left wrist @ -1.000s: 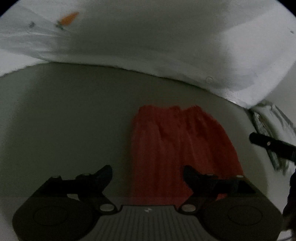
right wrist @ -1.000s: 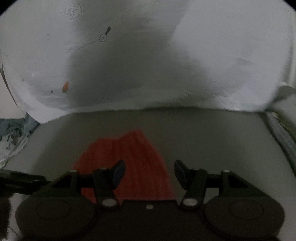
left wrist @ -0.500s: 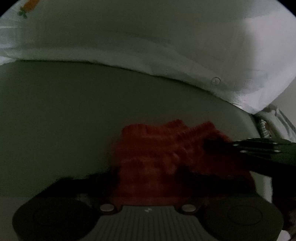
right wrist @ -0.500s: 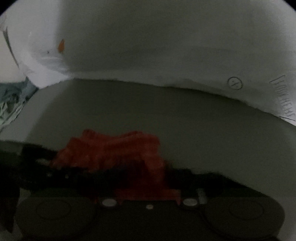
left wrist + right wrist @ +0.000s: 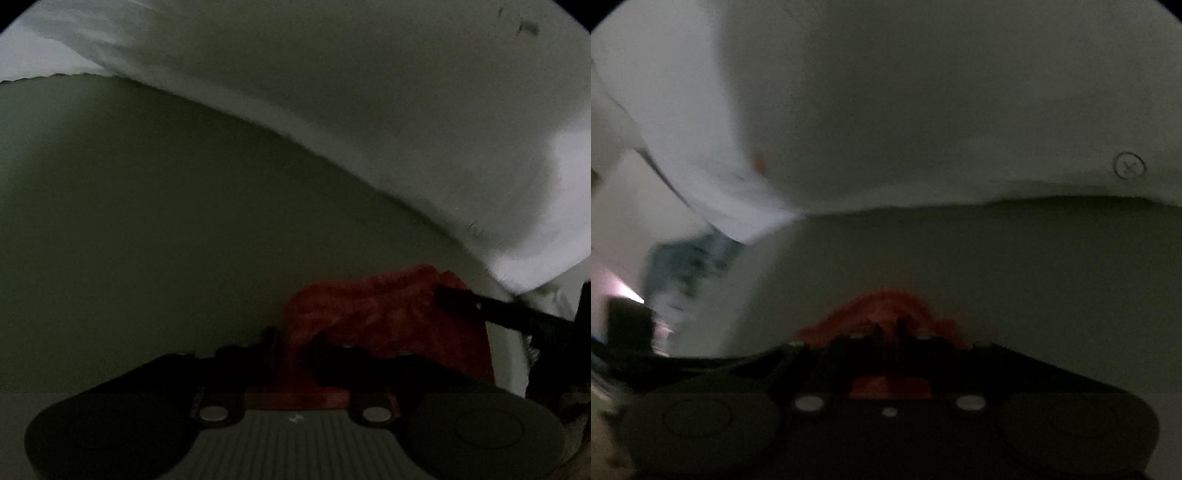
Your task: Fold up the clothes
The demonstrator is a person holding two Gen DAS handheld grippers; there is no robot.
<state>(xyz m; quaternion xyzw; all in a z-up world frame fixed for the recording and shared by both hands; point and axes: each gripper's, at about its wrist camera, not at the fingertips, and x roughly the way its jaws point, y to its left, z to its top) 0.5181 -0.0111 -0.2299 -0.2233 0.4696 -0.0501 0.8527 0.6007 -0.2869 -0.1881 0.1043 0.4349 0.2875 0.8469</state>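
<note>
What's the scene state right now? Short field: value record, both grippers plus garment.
garment: red cloth, bunched, on the grey-green surface
left gripper: shut on a fold of the red cloth
right gripper: shut on the red cloth, fabric showing above and below its tips
cross view: right gripper's dark finger shows in the left wrist view at the cloth's far right corner
background: white sheet behind the surface; blurred blue-grey fabric at left in the right wrist view
image quality: dim, motion blur
</note>
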